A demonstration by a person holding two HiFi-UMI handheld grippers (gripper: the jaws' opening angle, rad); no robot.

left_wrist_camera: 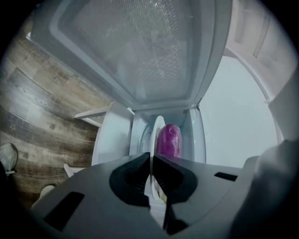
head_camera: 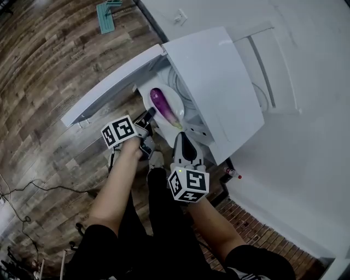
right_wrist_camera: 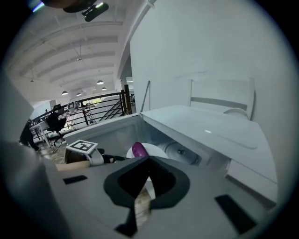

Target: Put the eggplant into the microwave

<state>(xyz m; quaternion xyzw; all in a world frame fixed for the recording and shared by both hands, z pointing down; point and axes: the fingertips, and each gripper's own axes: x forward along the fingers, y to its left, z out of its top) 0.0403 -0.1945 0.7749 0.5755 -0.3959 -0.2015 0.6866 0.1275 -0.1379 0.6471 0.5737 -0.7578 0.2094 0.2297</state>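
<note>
A: Floor?
B: Wood-plank floor [head_camera: 49, 82], grey-brown, worn. Black cables [head_camera: 33, 188] trail at the left; a teal frame [head_camera: 106, 13] lies far off.
A: Walls?
B: White wall [head_camera: 306, 136], brick strip [head_camera: 257, 229] along its foot. Beyond: black railing [right_wrist_camera: 93, 109], ceiling lamps [right_wrist_camera: 100, 82] lit.

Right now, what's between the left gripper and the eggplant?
Just the rim of the white plate that the eggplant lies on, seen in the left gripper view.

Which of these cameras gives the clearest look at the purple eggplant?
The head view: the eggplant shows nearly full length, lying on the plate in the microwave. The left gripper view shows it larger but end-on, its lower part behind the left tool. The right gripper view shows only a small purple tip.
</note>
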